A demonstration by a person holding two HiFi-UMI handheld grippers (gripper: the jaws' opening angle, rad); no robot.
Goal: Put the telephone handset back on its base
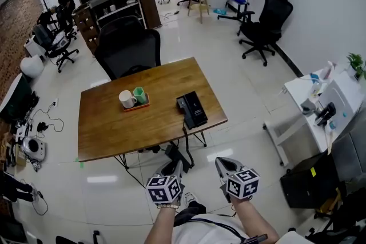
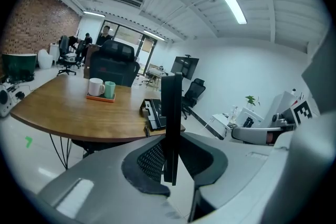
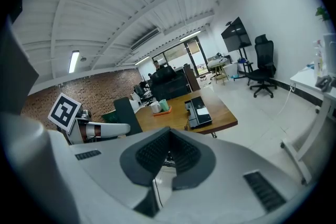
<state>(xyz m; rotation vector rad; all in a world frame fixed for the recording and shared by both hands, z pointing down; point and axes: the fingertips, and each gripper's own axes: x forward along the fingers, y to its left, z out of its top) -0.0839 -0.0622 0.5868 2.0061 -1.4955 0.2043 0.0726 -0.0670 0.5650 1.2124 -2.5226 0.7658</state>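
Wooden bench (image 1: 114, 128) — telephone base (image 1: 193, 110) at its right edge | left gripper (image 2: 170, 139) pinching a black upright slab, apparently the handset (image 2: 171, 97) seen edge-on, off the bench | right gripper (image 3: 168, 139) pressed together — empty.

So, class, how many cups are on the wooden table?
2: a white mug and a green cup, side by side on the orange tray on the table. None look hidden.
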